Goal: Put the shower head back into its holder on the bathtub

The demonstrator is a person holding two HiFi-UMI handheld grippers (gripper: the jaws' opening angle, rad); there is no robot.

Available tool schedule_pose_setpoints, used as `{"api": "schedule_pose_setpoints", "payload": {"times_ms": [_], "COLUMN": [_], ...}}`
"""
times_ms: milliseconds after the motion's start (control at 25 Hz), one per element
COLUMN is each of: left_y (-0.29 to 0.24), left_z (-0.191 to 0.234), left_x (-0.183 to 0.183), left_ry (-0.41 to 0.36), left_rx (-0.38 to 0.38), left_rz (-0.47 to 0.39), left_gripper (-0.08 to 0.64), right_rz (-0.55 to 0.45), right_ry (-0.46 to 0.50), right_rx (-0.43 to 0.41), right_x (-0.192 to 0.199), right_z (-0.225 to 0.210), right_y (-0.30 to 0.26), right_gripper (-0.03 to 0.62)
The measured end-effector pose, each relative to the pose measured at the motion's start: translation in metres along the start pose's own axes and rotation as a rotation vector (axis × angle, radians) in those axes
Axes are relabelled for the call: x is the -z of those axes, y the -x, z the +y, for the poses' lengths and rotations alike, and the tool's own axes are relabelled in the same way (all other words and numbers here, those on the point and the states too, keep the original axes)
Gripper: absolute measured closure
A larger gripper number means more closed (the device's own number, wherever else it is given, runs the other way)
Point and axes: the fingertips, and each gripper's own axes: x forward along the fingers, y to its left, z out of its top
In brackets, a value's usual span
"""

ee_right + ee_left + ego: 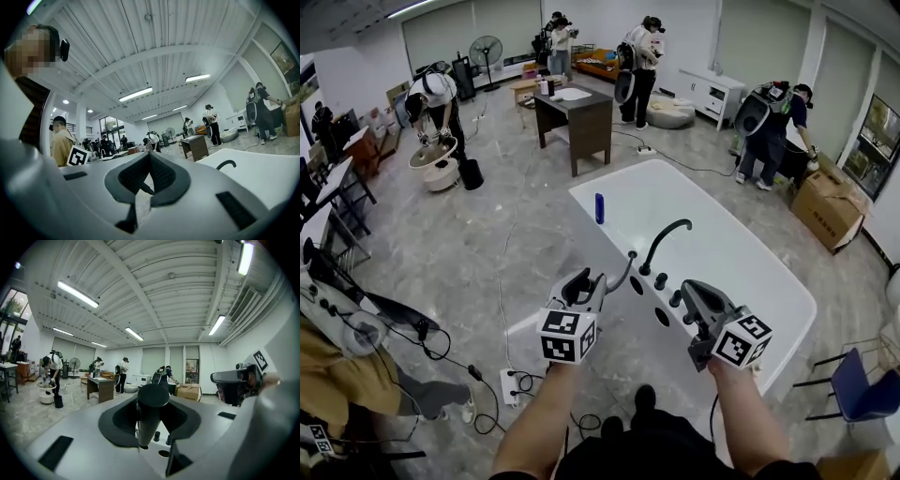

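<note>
A white bathtub [769, 281] lies in front of me, with a black curved faucet [666, 239], dark knobs [660, 280] and two oval holes [662, 317] along its near rim. My left gripper [589, 281] hangs just left of that rim, shut on the dark shower head [624, 272]. In the left gripper view the shower head's round handle [152, 401] stands upright between the pads of the left gripper [151, 414], above the rim. My right gripper [694, 292] hovers by the knobs with its pads [157, 171] together on nothing. The faucet [226, 164] shows to its right.
A blue bottle [599, 208] stands on the tub's far rim. A power strip [511, 384] and cables lie on the floor at my feet. A dark desk [577, 117], a cardboard box [830, 206], a blue chair [862, 389] and several people working surround the tub.
</note>
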Motion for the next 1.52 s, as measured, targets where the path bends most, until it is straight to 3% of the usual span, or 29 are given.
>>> {"api": "schedule_pose_setpoints", "payload": {"times_ms": [440,960,1520], "left_y": [-0.034,-0.139,-0.212], "left_z": [0.028,0.07,0.073], "left_x": [-0.006,-0.027,-0.036], "left_ry": [-0.005,-0.008,-0.029], "left_rx": [-0.026,-0.083,-0.105], "left_rz": [0.004,0.021,0.058], "left_gripper": [0.425,0.425,0.425], "right_rz": [-0.018,-0.001,0.024], "right_ry": [-0.052,-0.135,-0.187], "right_rx": [-0.044,-0.076,-0.112], "right_x": [-0.002,-0.004,-0.012], "right_z": [-0.036,-0.138,-0.206], "right_y": [-0.049,-0.121,-0.157], "right_gripper": [0.575,0.575,0.575]}}
